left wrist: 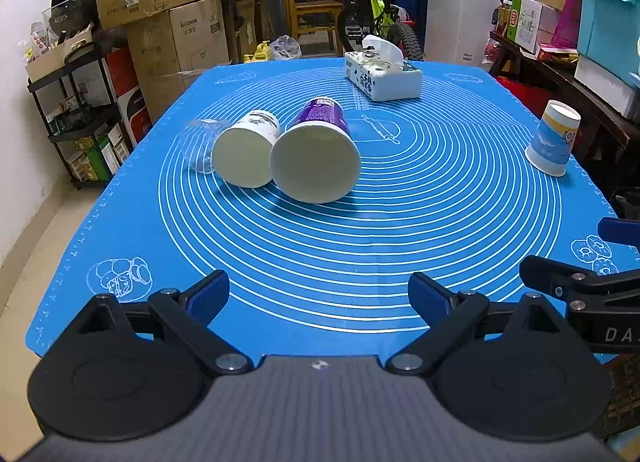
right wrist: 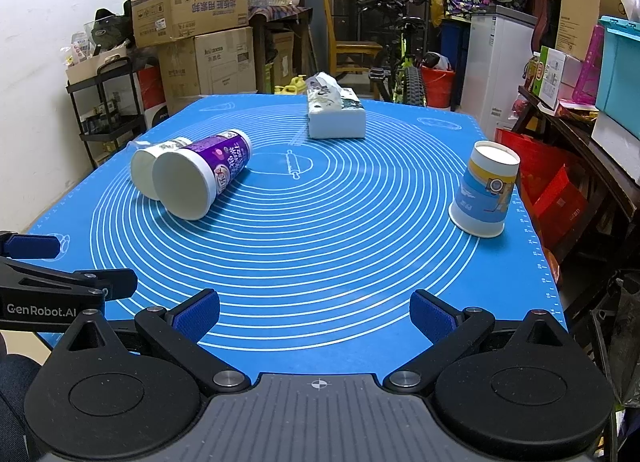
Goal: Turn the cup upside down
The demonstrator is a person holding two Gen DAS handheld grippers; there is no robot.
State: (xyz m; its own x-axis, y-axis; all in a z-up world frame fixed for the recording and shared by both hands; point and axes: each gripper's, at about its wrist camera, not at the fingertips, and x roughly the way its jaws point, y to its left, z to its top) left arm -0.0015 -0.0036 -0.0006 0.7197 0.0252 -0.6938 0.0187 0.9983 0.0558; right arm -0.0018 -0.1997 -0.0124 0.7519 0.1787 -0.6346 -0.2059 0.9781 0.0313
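Observation:
A purple cup [left wrist: 318, 149] [right wrist: 202, 175] lies on its side on the blue mat [left wrist: 320, 246], mouth toward me. A white cup [left wrist: 248, 151] [right wrist: 146, 167] lies touching it on its left. A clear plastic cup [left wrist: 198, 143] lies further left. A blue and yellow paper cup [left wrist: 554, 137] [right wrist: 486, 189] stands upside down at the right. My left gripper [left wrist: 320, 296] is open and empty near the mat's front edge. My right gripper [right wrist: 316, 316] is open and empty, beside it on the right.
A tissue box [left wrist: 382, 75] [right wrist: 336, 113] sits at the far side of the mat. Cardboard boxes, a black shelf, a bicycle and a white cabinet stand behind the table. A cluttered bench [right wrist: 580, 133] runs along the right.

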